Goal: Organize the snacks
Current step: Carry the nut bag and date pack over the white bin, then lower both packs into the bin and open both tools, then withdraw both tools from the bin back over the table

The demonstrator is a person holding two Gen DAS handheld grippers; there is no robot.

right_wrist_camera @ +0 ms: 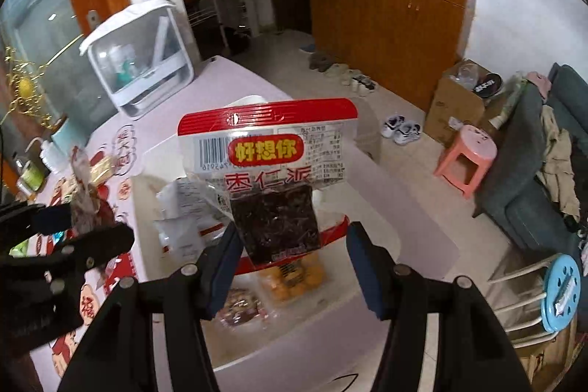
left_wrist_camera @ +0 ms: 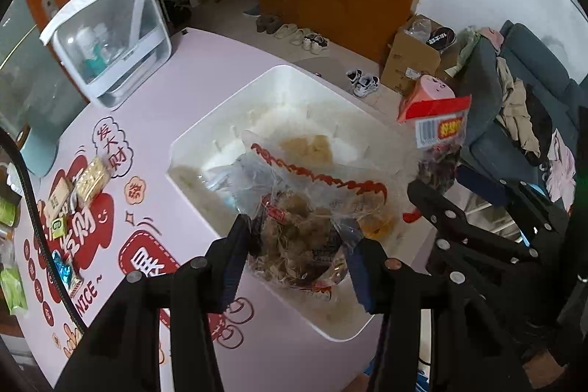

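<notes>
While gripped: 2 snack packs over 1 bin

Open-topped white bin lies below, its floor partly covered by snack packets; clear storage case stands well behind.

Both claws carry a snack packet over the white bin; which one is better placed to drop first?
Left, probably. The left claw holds its clear packet directly above the white bin. The right claw's red-topped packet hangs nearer the bin's edge.

Glossy clear plastic snack bags; smooth white plastic bin
</notes>
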